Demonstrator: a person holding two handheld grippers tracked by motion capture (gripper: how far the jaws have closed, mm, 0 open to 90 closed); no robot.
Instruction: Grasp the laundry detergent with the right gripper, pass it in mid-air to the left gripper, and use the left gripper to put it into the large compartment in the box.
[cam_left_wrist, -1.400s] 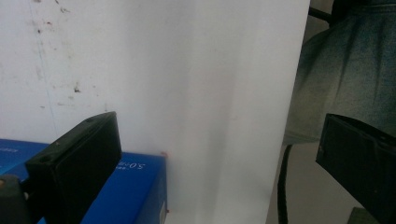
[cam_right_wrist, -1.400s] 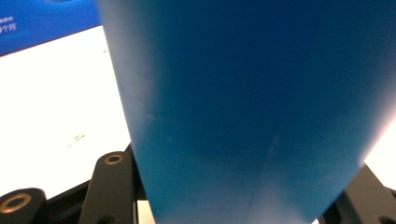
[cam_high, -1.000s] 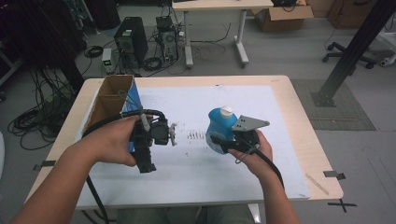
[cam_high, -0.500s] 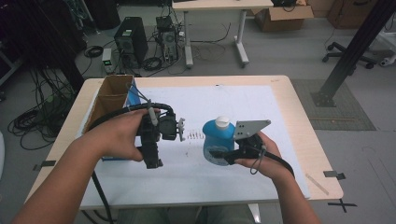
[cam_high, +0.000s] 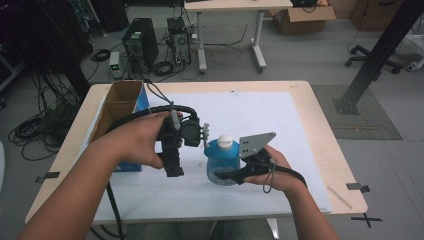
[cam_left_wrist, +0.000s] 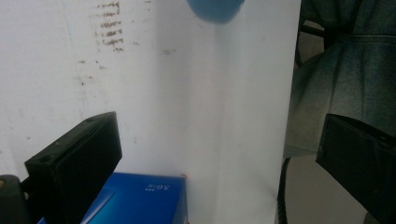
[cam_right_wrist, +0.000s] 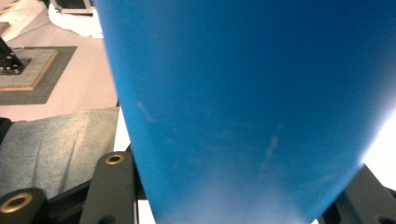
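The blue bottle looks like smooth, faintly scuffed plastic with a white plastic cap. The right gripper and left gripper are matt black plastic; a dull grey metal plate tops the right one. Brown cardboard box, matt white paper sheet, pale wood table

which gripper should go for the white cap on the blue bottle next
Left, probably. The right gripper is shut on the blue bottle, so it is busy. The left gripper has open, empty jaws right beside the white cap.
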